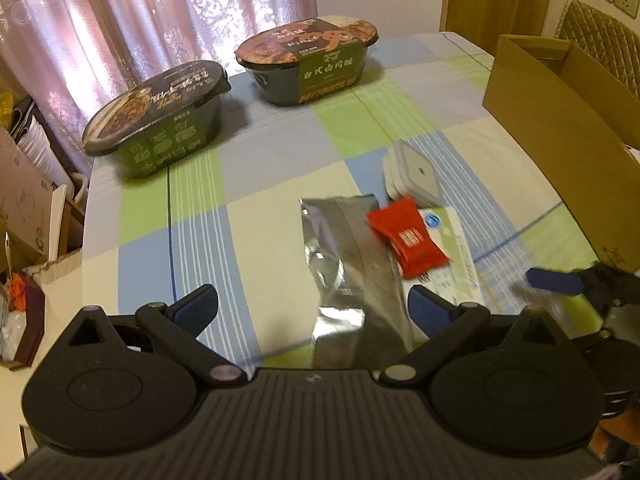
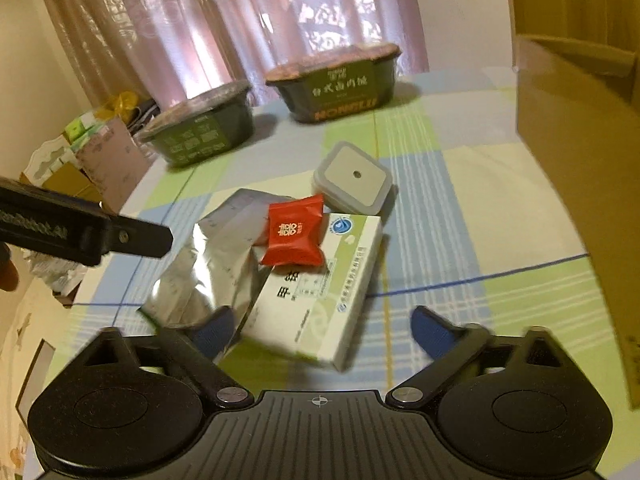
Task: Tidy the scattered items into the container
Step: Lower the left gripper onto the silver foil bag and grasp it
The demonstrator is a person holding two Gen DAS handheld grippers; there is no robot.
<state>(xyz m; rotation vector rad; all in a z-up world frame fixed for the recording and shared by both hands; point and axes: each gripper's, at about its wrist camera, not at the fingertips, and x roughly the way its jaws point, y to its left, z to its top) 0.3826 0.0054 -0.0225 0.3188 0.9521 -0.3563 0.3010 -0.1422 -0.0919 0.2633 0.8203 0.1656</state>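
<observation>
Setting: pink patterned curtains [image 1: 132, 28] hang behind a table covered by a checked cloth [image 1: 208, 216] in green, blue and cream squares.
Container: an open brown cardboard box [image 1: 560, 120] stands at the right side of the table; its near wall fills the right edge of the right wrist view.
Far items: two dark lidded instant-meal bowls sit near the curtains, the left bowl [image 1: 160, 120] tilted in the left wrist view, the right bowl [image 1: 308, 60] with green label and orange lettering.
Central cluster: a silver foil pouch [image 2: 208, 264] lies flat, partly under a white and green medicine box [image 2: 324, 300]. A red candy packet [image 2: 294, 230] rests on top, overlapping both pouch and box. A small grey square lidded tub [image 2: 352, 178] sits just behind the packet, touching or nearly touching the medicine box.
Left gripper [image 1: 314, 304]: fingers spread wide apart, holding nothing; poised low over the near end of the foil pouch, which lies between the blue pads.
Right gripper [image 2: 322, 330]: fingers likewise spread apart and empty; the near end of the medicine box lies between them, the left pad [image 2: 216, 330] over the pouch's edge.
Cross view: one blue fingertip of the right gripper shows at the right edge of the left wrist view.
Clutter: boxes and bags [image 2: 100, 140] stand beyond the table's left edge.
</observation>
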